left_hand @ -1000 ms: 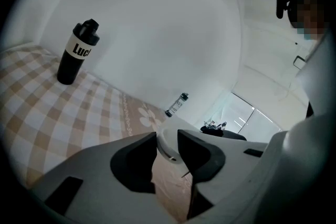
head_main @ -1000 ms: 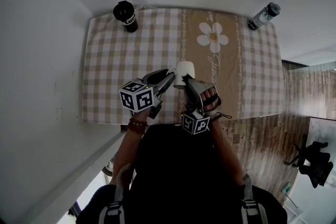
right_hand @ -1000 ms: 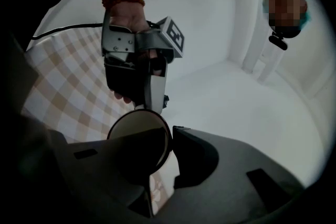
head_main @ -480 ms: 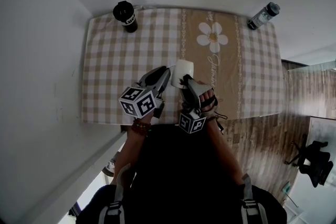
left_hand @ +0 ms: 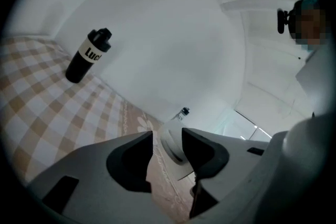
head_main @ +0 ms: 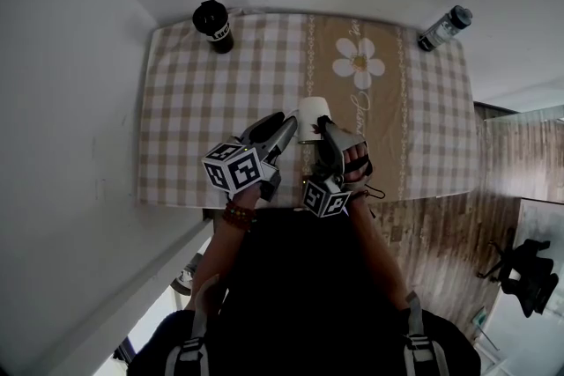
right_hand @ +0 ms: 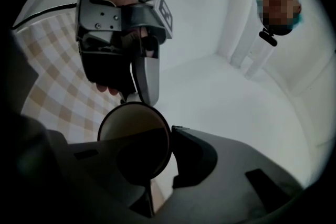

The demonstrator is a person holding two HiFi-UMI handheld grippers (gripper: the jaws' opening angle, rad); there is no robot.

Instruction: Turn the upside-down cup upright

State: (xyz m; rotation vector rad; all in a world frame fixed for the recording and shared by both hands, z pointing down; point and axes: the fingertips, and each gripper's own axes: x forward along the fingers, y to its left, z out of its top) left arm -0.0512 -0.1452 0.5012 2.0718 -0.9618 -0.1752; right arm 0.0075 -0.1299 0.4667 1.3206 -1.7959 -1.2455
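Right gripper view | white cup (right_hand: pixel 131 123), mouth toward camera | right claw (right_hand: pixel 167 157) pinching rim

The table (head_main: pixel 181 101) gives us open room; black bottle (head_main: pixel 213 27) and clear bottle (head_main: pixel 443 27) hold its far corners, cup (head_main: pixel 313 117) above its near half.

1. cup (head_main: pixel 312 117): smooth white outside with a faint sheen, duller and paler inside; whether ceramic or plastic cannot be told.
2. tablecloth (head_main: pixel 203 92): soft matt cloth in a beige and white check, with a printed flower band.
3. black bottle (head_main: pixel 213 26): smooth, slightly glossy body that looks like plastic.
4. clear bottle (head_main: pixel 443 26): shiny see-through plastic with a dark cap.
5. floor (head_main: pixel 441 216): brown wood-grain planks with a low sheen.
6. wall (head_main: pixel 70 101): plain white, matt.
7. bracelet (head_main: pixel 233 213): round brownish beads.
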